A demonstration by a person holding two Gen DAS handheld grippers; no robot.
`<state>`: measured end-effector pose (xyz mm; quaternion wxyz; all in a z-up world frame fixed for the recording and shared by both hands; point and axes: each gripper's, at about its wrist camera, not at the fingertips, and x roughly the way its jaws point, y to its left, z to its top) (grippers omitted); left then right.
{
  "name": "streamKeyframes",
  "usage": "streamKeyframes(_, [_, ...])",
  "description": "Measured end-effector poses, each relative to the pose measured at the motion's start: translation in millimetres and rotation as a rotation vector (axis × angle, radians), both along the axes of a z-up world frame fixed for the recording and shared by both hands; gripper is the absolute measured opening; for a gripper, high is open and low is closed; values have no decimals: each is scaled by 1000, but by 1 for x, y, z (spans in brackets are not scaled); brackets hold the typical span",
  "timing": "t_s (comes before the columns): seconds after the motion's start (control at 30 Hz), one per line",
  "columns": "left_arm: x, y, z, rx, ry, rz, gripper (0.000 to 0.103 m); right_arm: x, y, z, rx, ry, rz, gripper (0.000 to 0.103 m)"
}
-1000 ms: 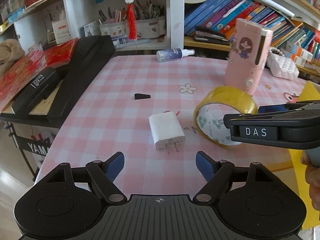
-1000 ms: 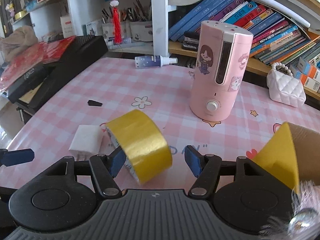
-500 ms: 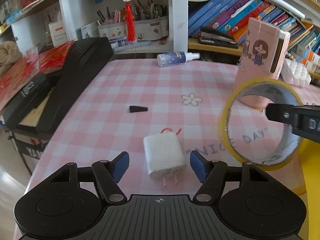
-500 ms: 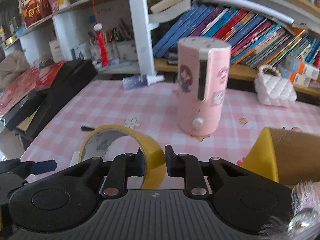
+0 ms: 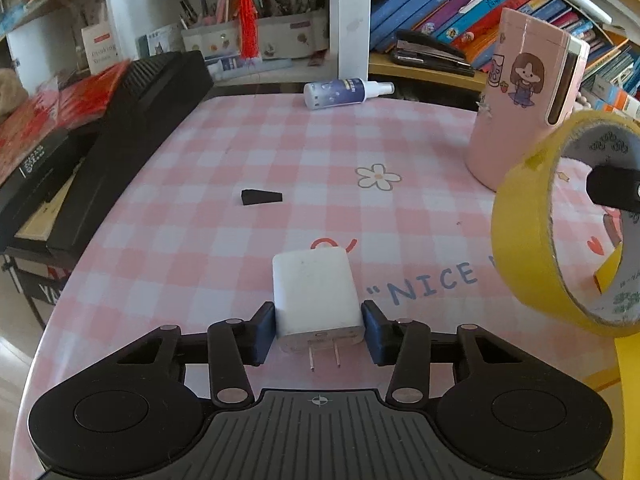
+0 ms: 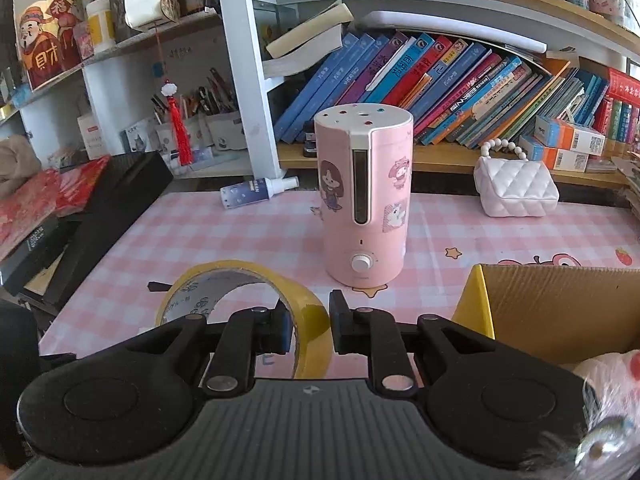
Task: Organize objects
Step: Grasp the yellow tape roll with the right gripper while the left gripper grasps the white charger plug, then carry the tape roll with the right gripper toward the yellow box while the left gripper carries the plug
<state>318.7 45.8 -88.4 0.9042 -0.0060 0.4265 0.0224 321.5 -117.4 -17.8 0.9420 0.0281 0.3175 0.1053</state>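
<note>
A white plug adapter (image 5: pixel 316 294) lies on the pink checked tablecloth (image 5: pixel 320 152), prongs toward the camera. My left gripper (image 5: pixel 319 330) is closed around it, a blue pad on each side. My right gripper (image 6: pixel 310 326) is shut on the wall of a yellow tape roll (image 6: pixel 248 308) and holds it in the air above the table. The roll also shows at the right of the left wrist view (image 5: pixel 560 220). An open cardboard box (image 6: pixel 560 308) with a yellow flap sits at the right.
A pink humidifier (image 6: pixel 366 204) stands mid-table. A spray bottle (image 5: pixel 344 94) lies at the far edge, a small black wedge (image 5: pixel 260 197) in the middle, a white quilted purse (image 6: pixel 516 188) at the back right. A black case (image 5: pixel 132 132) lines the left edge. Bookshelves stand behind.
My right gripper closed on the tape roll and lifted it off the table. My left gripper moved forward and closed around the white adapter.
</note>
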Motion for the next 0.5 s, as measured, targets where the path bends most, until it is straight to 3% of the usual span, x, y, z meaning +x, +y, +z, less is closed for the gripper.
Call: streamKeyframes(0.5, [-95, 48, 52, -199, -70, 83, 41, -51, 4, 7, -14, 37, 103, 17])
